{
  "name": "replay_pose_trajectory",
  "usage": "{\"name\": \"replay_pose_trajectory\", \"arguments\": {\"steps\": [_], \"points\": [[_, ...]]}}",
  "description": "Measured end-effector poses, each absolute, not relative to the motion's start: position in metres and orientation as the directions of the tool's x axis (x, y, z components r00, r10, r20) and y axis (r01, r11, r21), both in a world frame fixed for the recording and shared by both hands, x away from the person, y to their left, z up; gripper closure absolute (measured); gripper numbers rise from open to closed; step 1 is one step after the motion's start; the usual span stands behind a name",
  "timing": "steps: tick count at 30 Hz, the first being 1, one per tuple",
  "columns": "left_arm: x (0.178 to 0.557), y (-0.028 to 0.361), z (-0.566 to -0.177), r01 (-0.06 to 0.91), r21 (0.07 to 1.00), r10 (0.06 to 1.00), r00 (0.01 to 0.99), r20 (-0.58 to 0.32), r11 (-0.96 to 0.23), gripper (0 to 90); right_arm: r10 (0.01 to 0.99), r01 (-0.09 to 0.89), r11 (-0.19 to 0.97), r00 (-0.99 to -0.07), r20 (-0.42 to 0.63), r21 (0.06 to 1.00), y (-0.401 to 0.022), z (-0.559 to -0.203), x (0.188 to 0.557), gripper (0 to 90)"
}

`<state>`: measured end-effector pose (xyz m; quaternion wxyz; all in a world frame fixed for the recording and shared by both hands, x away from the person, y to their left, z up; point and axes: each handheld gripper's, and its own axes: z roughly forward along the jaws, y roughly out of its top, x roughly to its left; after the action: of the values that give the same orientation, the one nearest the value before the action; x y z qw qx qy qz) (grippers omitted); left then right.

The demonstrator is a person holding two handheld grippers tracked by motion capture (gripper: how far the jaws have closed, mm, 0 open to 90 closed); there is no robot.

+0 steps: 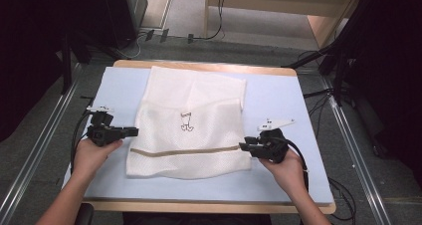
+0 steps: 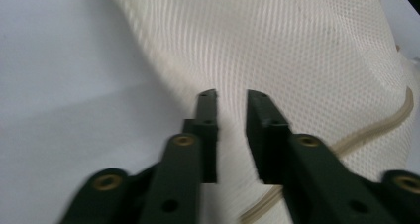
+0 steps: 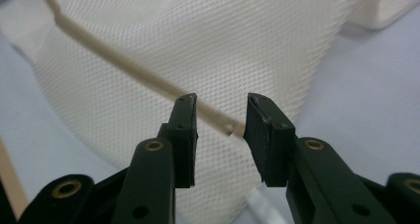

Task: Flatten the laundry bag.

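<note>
A white mesh laundry bag [image 1: 191, 125] lies flat on the light blue table top [image 1: 278, 100]. It has a small dark print [image 1: 186, 121] near its middle and a beige strip [image 1: 184, 151] across its near part. My left gripper [image 1: 134, 131] is at the bag's left edge, level with the strip, jaws apart. In the left gripper view the gripper [image 2: 232, 97] hovers over the mesh [image 2: 297, 45] with nothing pinched. My right gripper [image 1: 242, 146] is at the bag's right edge. In the right gripper view its jaws [image 3: 221, 102] stand apart over the strip's end [image 3: 228, 127].
The table has a wooden rim [image 1: 209, 206]. Cables [image 1: 318, 93] run over the floor on the right and behind the table. Metal rails [image 1: 35, 155] flank both sides. Dark equipment [image 1: 50, 31] stands at the back left.
</note>
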<state>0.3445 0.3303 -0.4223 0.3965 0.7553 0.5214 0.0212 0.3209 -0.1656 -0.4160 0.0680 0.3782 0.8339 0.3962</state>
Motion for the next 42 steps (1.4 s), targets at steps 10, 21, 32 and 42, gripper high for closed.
{"name": "replay_pose_trajectory", "arguments": {"steps": [10,21,32,42], "points": [[0.380,0.328,-0.427,0.755,0.640,0.847,0.427,-0.316,-0.142,48.3,0.752,0.598,0.333,-0.634,0.177,0.729,-0.161,-0.440,0.382,51.4],[0.399,0.322,-0.449,0.792,0.586,0.872,0.398,-0.285,-0.170,55.0,0.767,0.669,0.347,-0.606,0.212,0.658,-0.142,-0.470,0.413,64.1],[0.396,0.318,-0.451,0.825,0.535,0.848,0.406,-0.341,-0.180,85.9,0.752,0.705,0.363,-0.608,0.256,0.609,-0.153,-0.457,0.401,87.2],[0.378,0.304,-0.446,0.813,0.541,0.820,0.451,-0.353,-0.214,86.9,0.760,0.687,0.383,-0.614,0.213,0.618,-0.181,-0.459,0.365,85.9]]}}
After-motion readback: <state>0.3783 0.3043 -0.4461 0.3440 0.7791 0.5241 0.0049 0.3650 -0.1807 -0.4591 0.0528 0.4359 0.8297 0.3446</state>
